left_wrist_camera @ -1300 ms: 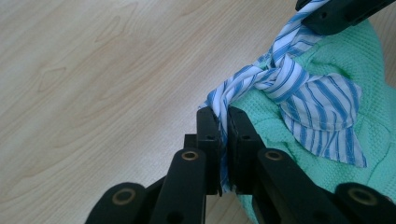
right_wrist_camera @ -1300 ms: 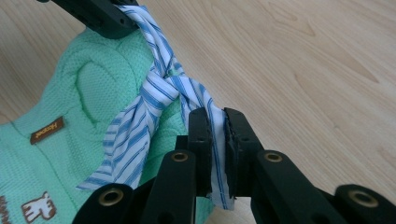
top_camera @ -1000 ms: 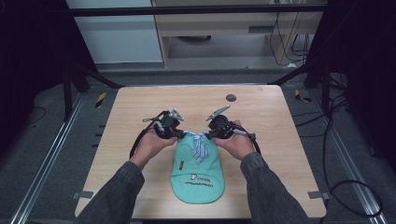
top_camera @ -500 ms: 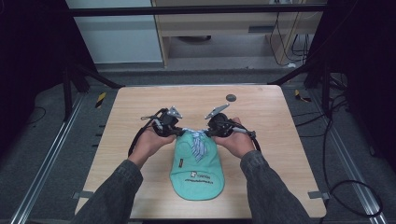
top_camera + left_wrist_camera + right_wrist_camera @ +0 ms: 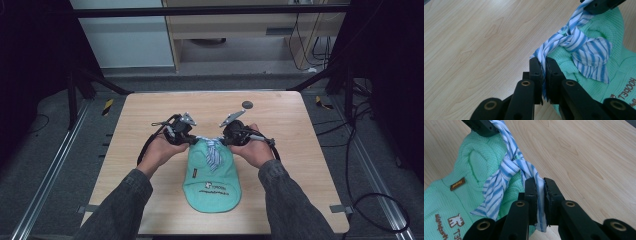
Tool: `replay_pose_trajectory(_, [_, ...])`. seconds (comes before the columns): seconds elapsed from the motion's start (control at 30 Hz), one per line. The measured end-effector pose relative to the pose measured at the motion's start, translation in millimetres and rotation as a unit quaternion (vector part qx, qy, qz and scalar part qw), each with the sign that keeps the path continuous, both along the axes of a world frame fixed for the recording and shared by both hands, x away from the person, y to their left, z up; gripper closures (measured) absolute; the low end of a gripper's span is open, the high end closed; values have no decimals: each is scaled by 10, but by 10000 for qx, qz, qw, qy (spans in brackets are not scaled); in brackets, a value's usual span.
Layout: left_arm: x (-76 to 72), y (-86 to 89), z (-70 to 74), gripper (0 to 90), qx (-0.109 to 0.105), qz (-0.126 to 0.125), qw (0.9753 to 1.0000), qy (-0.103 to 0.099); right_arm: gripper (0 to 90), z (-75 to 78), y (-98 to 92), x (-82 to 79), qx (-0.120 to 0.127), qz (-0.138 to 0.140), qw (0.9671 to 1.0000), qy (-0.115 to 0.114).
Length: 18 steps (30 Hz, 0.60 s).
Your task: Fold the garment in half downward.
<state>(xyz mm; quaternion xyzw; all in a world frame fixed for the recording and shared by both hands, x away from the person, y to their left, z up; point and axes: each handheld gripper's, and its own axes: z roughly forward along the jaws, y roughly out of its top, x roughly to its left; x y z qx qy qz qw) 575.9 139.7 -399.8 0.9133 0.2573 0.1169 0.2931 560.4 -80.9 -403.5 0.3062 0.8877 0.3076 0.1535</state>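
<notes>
A small mint-green garment [image 5: 212,177] with printed lettering lies flat at the middle of the wooden table [image 5: 140,115]. A blue-and-white striped tie [image 5: 213,153] is knotted at its far end [image 5: 574,41] [image 5: 509,165]. My left gripper [image 5: 192,141] is shut on the tie's left strand [image 5: 543,53], its jaws pinching the fabric. My right gripper [image 5: 222,141] is shut on the right strand [image 5: 537,182]. The two strands run taut from the knot to each gripper. In each gripper view the other gripper's black jaw tip holds the far strand at the top edge.
A small dark round disc [image 5: 246,104] lies on the table beyond the right gripper. Bare wood surrounds the garment on all sides. Cables trail from both grippers, and the table stands on a metal frame over a dark floor.
Both grippers have drawn slightly apart and a little toward the far side, pulling the tie strands tighter. The garment has stayed in place.
</notes>
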Motion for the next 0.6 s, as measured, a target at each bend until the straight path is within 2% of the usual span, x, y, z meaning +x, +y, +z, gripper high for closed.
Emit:
replay_pose_trajectory(0.3, [-1, -7, 9, 851, 39, -57, 10000, 20, 821, 23, 11, -7, -96, 36, 9999, 45])
replay_pose_trajectory(0.6, [37, 8, 69, 851, -13, -28, 10000, -42, 820, 107, 36, 22, -191, 70, 9998, -58])
